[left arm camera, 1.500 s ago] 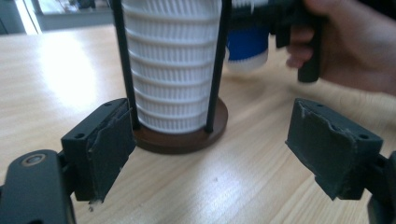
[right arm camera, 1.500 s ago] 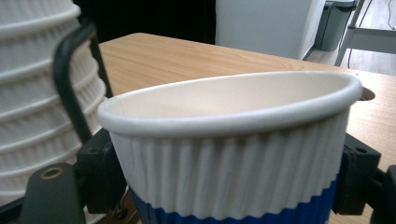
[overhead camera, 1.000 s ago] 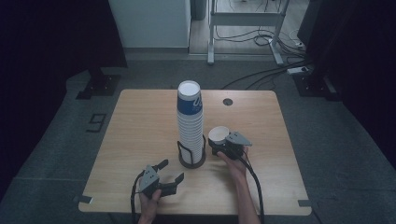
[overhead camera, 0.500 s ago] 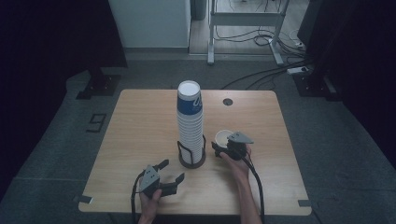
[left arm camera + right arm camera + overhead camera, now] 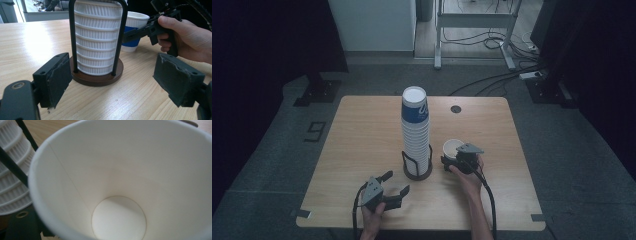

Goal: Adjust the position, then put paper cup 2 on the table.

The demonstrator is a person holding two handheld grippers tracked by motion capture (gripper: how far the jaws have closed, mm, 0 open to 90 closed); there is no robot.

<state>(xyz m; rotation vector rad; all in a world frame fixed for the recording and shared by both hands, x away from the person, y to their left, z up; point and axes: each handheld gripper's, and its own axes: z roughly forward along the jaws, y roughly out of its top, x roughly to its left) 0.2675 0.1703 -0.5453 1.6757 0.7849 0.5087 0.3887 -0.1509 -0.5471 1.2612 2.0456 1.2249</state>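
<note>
A single paper cup (image 5: pixel 454 148) stands upright on the wooden surface (image 5: pixel 362 135), just right of the tall cup stack (image 5: pixel 415 127) in its black wire holder (image 5: pixel 417 167). The right gripper (image 5: pixel 451 161) has its jaws around the cup's blue wall; they have just been opening, and whether the pads still press I cannot tell. The left gripper (image 5: pixel 393 183) waits near the holder, jaws spread and empty. The cup looks light, thin and easily crushed: best held gently at mid-wall.
</note>
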